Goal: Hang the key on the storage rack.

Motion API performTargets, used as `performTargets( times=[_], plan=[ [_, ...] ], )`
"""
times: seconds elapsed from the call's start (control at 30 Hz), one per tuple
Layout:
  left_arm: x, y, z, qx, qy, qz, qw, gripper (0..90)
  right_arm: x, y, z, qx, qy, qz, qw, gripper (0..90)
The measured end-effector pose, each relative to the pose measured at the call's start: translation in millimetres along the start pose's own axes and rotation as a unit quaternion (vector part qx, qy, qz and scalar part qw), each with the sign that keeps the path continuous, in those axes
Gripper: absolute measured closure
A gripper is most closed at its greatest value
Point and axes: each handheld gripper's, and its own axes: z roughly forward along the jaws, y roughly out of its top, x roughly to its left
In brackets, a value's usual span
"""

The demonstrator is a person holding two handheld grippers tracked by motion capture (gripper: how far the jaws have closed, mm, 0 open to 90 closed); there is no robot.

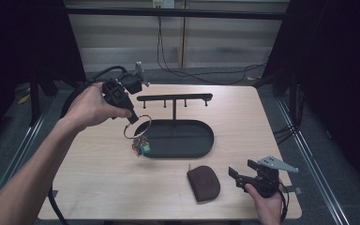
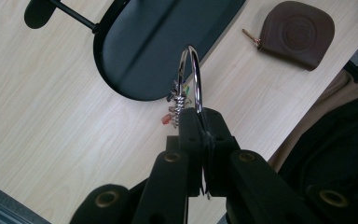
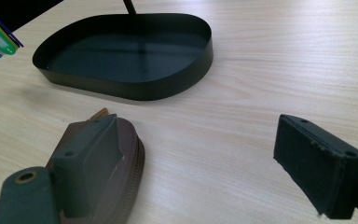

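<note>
Left gripper raised over the table, jaws clamped on a metal key ring; coloured tags dangling from the ring just off the left end of the black oval tray; hook bar standing on a post at the tray's back. Right gripper low at the near right corner, jaws spread wide, gripping nothing; brown zip pouch flat on the wood just beside it, its left jaw over the pouch in the right gripper view.
</note>
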Motion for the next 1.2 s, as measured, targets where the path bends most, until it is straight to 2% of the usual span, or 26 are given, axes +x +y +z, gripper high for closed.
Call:
performTargets(
  times=[0.33, 0.37, 0.43, 0.63, 0.7, 0.77, 0.83, 0.87, 0.97, 1.13, 1.2],
  plan=[
    [12.4, 17.3, 5.8, 0.012, 0.009, -0.008, 0.9999, 88.3, 0.4, -0.2, -0.5, 0.001, 0.002, -0.001, 1.0000, 14.6],
    [14.4, 19.8, 5.8, 0.012, 0.009, -0.006, 0.9999, 88.3, 0.3, -0.2, -0.6, 0.000, 0.004, 0.001, 1.0000, 14.6],
    [20.6, 27.6, 6.3, 0.013, 0.006, -0.015, 0.9998, 88.3, 0.3, -0.6, -0.1, -0.001, 0.011, 0.010, 0.9999, 14.6],
    [27.4, 37.8, 10.9, 0.020, 0.008, -0.017, 0.9996, 88.3, 1.1, -0.7, -0.6, -0.001, 0.014, 0.005, 0.9999, 14.6],
    [32.8, 39.8, 14.3, 0.022, 0.001, -0.021, 0.9996, 88.3, 0.4, -0.9, -0.9, -0.001, 0.014, 0.007, 0.9999, 14.6],
    [36.7, 40.9, 17.0, 0.022, 0.008, -0.023, 0.9995, 88.3, 0.3, -0.8, -1.3, -0.002, 0.014, 0.008, 0.9999, 14.6],
    [40.9, 41.1, 17.7, 0.009, 0.016, -0.020, 0.9996, 88.3, 0.9, -0.7, -1.2, -0.001, 0.014, 0.005, 0.9999, 14.6],
    [44.4, 40.5, 18.2, 0.003, 0.013, -0.022, 0.9997, 88.3, 1.5, -0.7, -1.3, -0.001, 0.013, 0.003, 0.9999, 14.6],
    [51.0, 40.5, 23.1, 0.013, 0.011, -0.030, 0.9994, 88.3, 2.2, -0.8, -1.1, 0.000, 0.012, -0.001, 0.9999, 14.6],
    [64.8, 42.4, 31.2, 0.010, 0.003, -0.049, 0.9988, 88.3, 1.6, -0.6, -0.7, 0.001, 0.013, 0.001, 0.9999, 14.6],
    [69.0, 42.9, 34.1, 0.015, 0.010, -0.050, 0.9986, 88.3, 1.3, -0.6, -0.6, 0.000, 0.013, 0.001, 0.9999, 14.6]
  ],
)
